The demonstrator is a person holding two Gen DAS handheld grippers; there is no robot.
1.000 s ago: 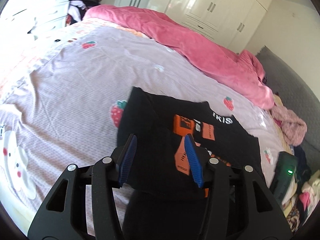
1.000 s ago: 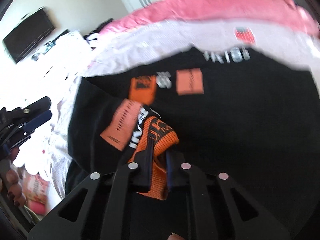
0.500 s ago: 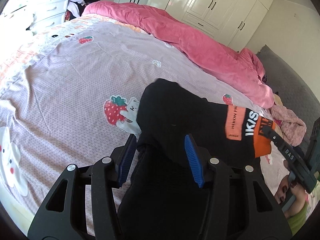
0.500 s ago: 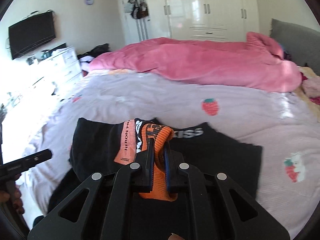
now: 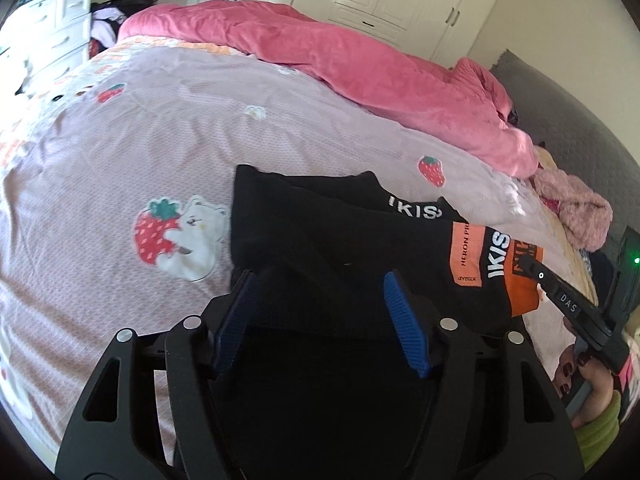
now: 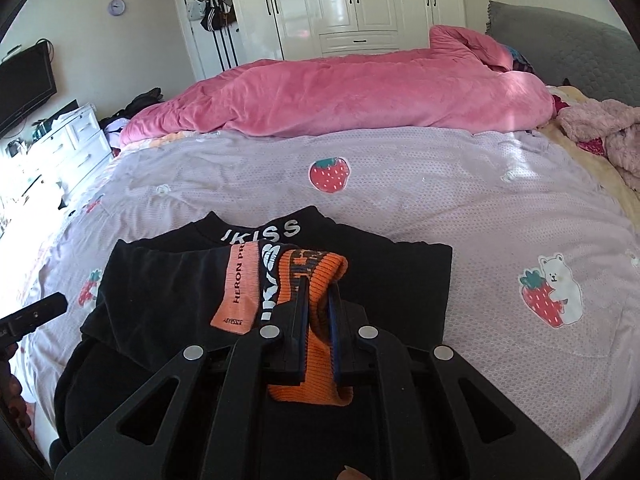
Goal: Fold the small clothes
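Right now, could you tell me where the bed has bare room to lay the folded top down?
Bare sheet lies between the black top and the pink duvet, and right of the top around the bear print. The far right is crowded by a pink fluffy garment. The right claw grips the top's orange cuff.

The near part of the black cotton sweater with orange knit cuff (image 5: 344, 240) is running out of sight behind the left hand-held gripper (image 5: 320, 320); the cuff's lettering (image 6: 304, 268) is bunching, partly unreadable.
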